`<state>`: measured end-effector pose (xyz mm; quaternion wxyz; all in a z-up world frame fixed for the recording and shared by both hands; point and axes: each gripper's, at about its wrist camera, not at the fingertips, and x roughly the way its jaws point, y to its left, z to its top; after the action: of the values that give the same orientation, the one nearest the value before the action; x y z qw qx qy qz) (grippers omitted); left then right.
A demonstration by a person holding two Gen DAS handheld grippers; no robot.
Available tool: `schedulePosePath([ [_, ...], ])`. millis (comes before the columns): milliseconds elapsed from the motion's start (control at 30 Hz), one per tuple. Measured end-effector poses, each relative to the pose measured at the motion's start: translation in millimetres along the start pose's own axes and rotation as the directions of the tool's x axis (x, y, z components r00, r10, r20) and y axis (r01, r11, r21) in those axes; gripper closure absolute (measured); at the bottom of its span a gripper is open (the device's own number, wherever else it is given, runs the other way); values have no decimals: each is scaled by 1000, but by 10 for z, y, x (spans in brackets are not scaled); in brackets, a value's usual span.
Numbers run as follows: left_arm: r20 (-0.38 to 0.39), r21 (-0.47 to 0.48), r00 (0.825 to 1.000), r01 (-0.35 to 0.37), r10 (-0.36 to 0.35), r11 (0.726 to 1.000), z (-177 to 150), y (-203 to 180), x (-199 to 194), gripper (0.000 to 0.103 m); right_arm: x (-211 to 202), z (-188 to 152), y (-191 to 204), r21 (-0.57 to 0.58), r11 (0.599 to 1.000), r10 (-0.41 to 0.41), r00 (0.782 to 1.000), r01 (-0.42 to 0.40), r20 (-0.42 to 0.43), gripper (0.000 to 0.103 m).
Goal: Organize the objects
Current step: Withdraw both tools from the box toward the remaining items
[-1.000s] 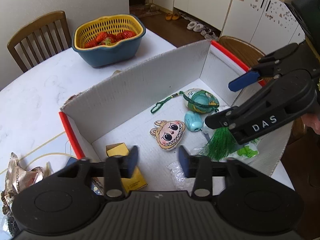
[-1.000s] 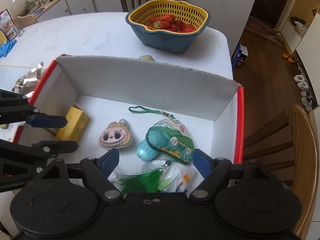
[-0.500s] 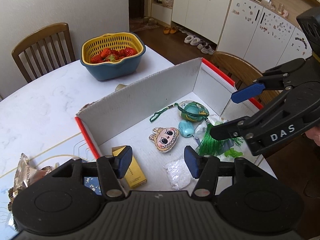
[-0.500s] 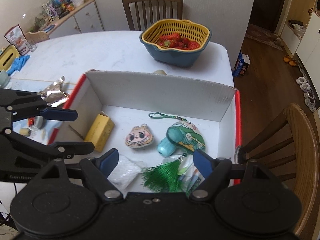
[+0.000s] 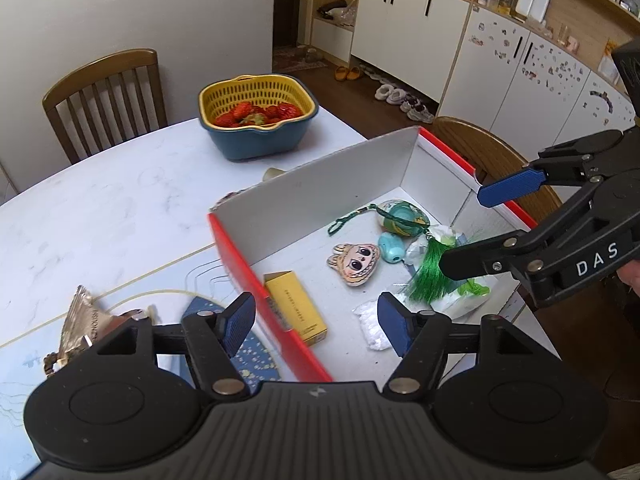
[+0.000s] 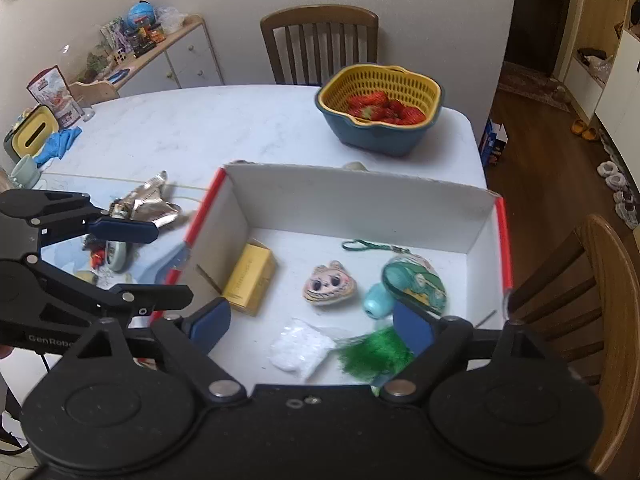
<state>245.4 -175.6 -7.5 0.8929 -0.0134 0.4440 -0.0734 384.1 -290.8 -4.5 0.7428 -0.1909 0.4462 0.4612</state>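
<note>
A white cardboard box with red edges lies open on the table. Inside are a yellow carton, a cartoon-face charm, a teal pendant with a green tassel, a small blue piece and a clear bag of white bits. My left gripper is open and empty above the box's near left edge. My right gripper is open and empty above the box's near side; it also shows in the left wrist view.
A blue and yellow basket of strawberries stands at the table's far side. A crumpled foil wrapper and small items lie left of the box. Wooden chairs stand around the table.
Both grippers have pulled up and back from the box, so it looks smaller and more table shows. The left gripper's jaws have opened wider. The box's contents have not moved.
</note>
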Motion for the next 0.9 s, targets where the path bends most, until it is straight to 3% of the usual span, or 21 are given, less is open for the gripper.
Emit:
schedulePosePath([
  [267,21,-24,1000,-16,17,1000,-134,329,-207,21,8,40,352,12,1000,12,1000,-12,22,11],
  [900,22,-92,997,-67,69,993,-626,1479,-612,11,282,102,1406,-4,999,32,999,-32,4,9],
])
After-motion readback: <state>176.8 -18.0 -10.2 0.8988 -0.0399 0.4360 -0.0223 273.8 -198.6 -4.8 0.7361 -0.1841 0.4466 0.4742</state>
